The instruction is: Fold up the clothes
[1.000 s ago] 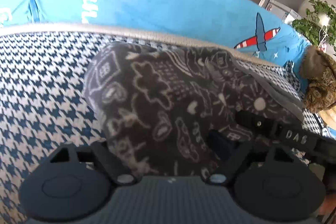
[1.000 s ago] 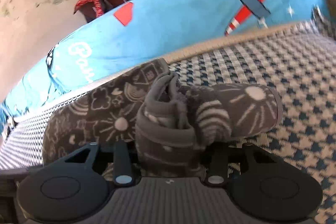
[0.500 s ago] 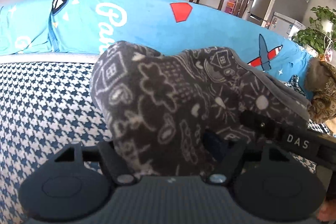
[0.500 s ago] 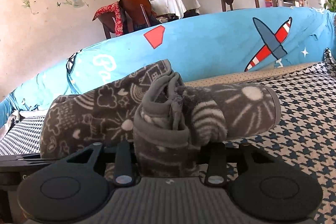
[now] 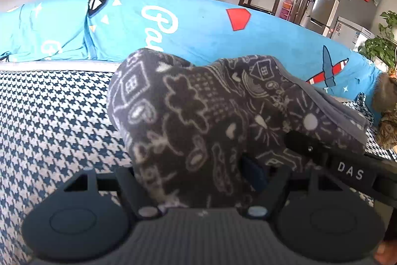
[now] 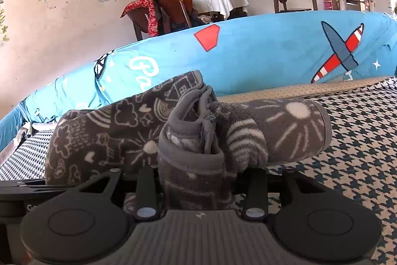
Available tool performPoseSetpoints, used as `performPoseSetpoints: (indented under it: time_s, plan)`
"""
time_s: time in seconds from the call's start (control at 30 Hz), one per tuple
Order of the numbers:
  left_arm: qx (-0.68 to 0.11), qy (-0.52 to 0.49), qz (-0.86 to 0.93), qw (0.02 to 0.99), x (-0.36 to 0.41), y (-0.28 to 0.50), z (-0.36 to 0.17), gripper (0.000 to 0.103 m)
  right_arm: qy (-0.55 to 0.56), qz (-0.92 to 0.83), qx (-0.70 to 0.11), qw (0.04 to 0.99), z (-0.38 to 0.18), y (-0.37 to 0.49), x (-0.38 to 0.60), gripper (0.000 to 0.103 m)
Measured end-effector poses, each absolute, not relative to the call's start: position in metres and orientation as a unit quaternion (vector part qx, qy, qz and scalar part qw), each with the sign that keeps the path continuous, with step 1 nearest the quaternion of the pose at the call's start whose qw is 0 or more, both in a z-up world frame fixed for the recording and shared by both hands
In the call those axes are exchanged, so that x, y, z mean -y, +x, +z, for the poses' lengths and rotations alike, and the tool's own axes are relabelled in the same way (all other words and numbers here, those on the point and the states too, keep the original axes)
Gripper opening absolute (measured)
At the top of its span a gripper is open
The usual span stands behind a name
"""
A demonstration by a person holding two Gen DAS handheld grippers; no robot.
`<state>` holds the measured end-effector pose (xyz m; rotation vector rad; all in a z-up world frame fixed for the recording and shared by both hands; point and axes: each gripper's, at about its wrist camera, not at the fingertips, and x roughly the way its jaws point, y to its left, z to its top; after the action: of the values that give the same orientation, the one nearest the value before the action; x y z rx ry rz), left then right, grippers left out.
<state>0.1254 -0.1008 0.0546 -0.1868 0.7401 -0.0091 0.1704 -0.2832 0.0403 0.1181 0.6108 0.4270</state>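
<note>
A dark grey fleece garment with white doodle prints hangs bunched between both grippers above the houndstooth sofa seat. My left gripper is shut on one end of it, the cloth filling the gap between its fingers. The other gripper's black body marked "DAS" pokes in from the right under the cloth. In the right wrist view my right gripper is shut on the garment at its grey-banded edge with a drawstring; a rolled part sticks out to the right.
A blue printed cover lies over the sofa back behind the seat. A brown patterned cushion sits at the right end. Behind the sofa stand chairs, a white-clothed table, a fridge and a plant.
Both grippers have risen with the garment held in them; the views now look over the sofa back into the room instead of down at the seat.
</note>
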Motion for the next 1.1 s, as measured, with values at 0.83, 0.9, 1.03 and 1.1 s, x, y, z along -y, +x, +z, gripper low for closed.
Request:
performPoseSetpoints:
  time_s: [0.83,0.9,1.03,1.1]
  plan:
    - [-0.349,-0.089,0.046,0.932,0.046,0.104,0.063,0.073,0.053,0.246,-0.301,0.92,0.041,0.163,0.221,0.039]
    - [-0.348,-0.089,0.051,0.932,0.041,0.102,0.064,0.073,0.054,0.248,-0.302,0.919,0.04,0.162,0.216,0.039]
    - [-0.347,-0.09,0.063,0.931,0.03,0.099,0.064,0.073,0.055,0.256,-0.304,0.916,0.039,0.161,0.204,0.039]
    - [-0.349,-0.091,0.069,0.93,0.024,0.097,0.064,0.073,0.056,0.261,-0.306,0.914,0.037,0.161,0.197,0.039]
